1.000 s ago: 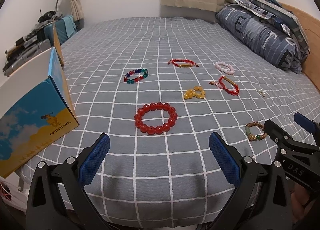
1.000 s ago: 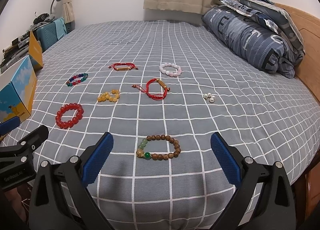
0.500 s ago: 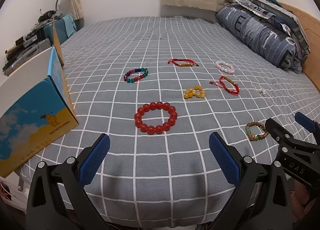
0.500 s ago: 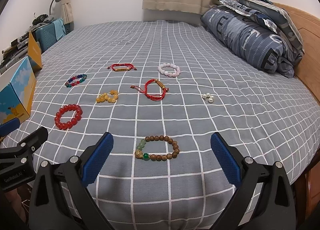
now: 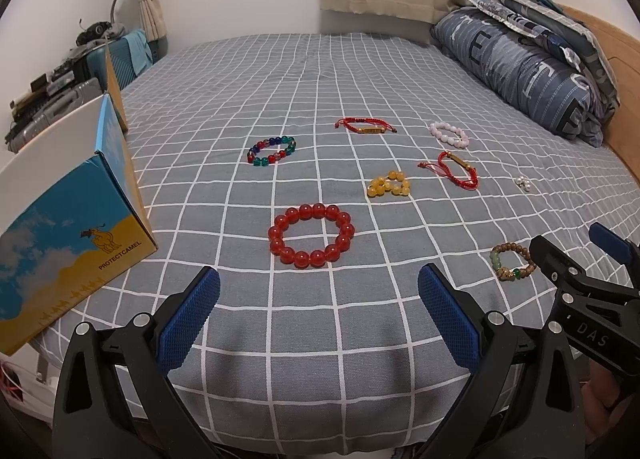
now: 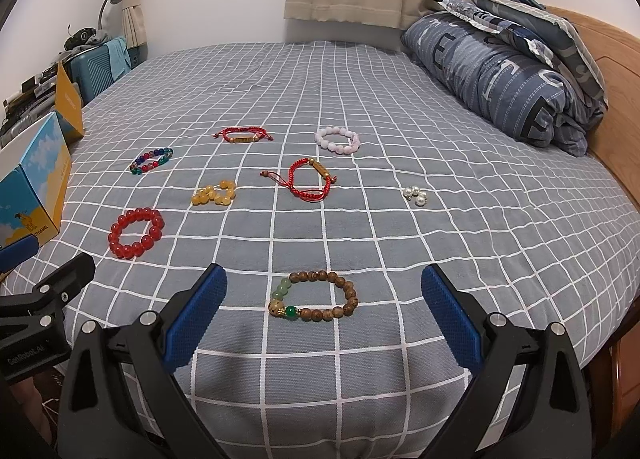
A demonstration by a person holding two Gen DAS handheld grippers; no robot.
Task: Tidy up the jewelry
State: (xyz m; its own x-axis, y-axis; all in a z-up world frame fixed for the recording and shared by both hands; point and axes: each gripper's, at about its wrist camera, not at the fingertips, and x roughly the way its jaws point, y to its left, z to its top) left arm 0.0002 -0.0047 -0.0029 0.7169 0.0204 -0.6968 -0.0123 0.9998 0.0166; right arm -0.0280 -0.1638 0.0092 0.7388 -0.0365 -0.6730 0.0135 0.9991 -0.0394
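Several bracelets lie on the grey checked bedspread point(image 5: 320, 71). A big red bead bracelet point(image 5: 311, 235) point(image 6: 136, 232) rests just ahead of my left gripper point(image 5: 318, 291), which is open and empty. A brown wooden bead bracelet with green beads point(image 6: 314, 296) point(image 5: 513, 266) lies between the open fingers of my right gripper point(image 6: 323, 291), untouched. Farther back are a yellow bead bracelet point(image 6: 215, 192), a red cord bracelet point(image 6: 310, 180), a second red cord bracelet point(image 6: 242, 134), a pink bead bracelet point(image 6: 337, 140), a multicolour bead bracelet point(image 6: 151, 160) and small pearls point(image 6: 416, 194).
An open blue and yellow cardboard box point(image 5: 68, 215) point(image 6: 34, 187) stands at the bed's left edge. A rolled blue duvet and pillows point(image 6: 504, 71) lie along the wooden headboard point(image 6: 608, 99) on the right. A suitcase and clutter point(image 5: 80, 67) sit beyond the left edge.
Both views have shifted very slightly; the bracelets sit a touch lower and nearer in frame. Nothing was picked up or moved.
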